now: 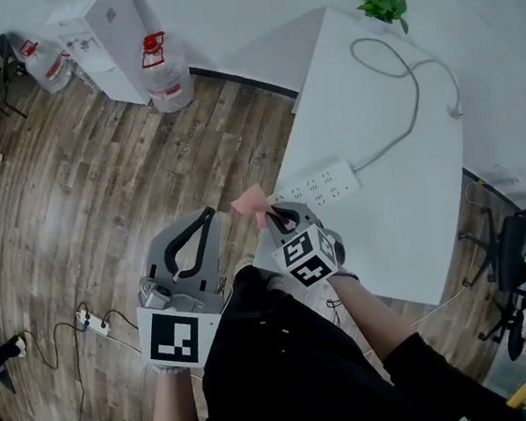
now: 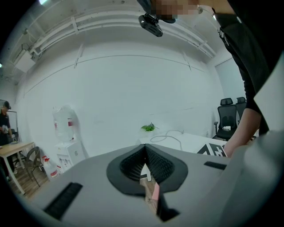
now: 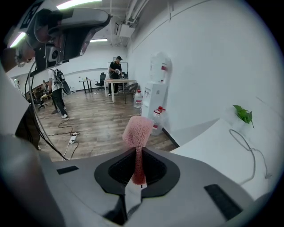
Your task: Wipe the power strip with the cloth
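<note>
Pink knitted cloth stands pinched in the right gripper, jaws closed on its lower fold; the left gripper has its jaws pressed together on nothing. The white multi-socket power strip lies untouched near the edge of the white table, just ahead of the cloth. With so narrow a fold held, wiping might drag the cloth free, and the unpinned strip could slide towards that edge.
</note>
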`<control>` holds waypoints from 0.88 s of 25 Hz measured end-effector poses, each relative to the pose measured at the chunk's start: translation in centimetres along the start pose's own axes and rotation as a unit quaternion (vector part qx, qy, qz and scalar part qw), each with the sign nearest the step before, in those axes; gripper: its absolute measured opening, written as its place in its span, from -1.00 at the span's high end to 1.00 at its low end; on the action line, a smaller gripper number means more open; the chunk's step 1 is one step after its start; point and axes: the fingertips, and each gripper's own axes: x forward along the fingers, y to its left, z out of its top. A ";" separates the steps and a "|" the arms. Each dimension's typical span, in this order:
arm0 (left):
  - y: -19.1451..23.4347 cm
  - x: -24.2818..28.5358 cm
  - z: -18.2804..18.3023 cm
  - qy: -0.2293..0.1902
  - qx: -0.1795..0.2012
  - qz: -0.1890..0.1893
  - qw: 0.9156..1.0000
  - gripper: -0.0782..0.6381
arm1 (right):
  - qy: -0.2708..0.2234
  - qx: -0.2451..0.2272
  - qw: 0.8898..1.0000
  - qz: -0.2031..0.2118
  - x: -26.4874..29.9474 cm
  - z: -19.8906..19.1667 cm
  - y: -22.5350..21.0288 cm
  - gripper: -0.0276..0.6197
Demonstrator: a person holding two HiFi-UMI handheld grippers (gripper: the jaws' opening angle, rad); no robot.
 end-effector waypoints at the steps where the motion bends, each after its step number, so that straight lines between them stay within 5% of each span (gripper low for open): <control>1: 0.0 0.1 0.0 0.000 0.001 -0.002 1.000 0.74 | 0.003 0.002 1.000 -0.002 0.1 -0.2 -0.2 0.76; 22: -1.3 1.0 0.1 -0.001 0.008 -0.025 1.000 0.74 | 0.030 0.008 0.998 -0.062 0.2 -2.4 -4.4 0.76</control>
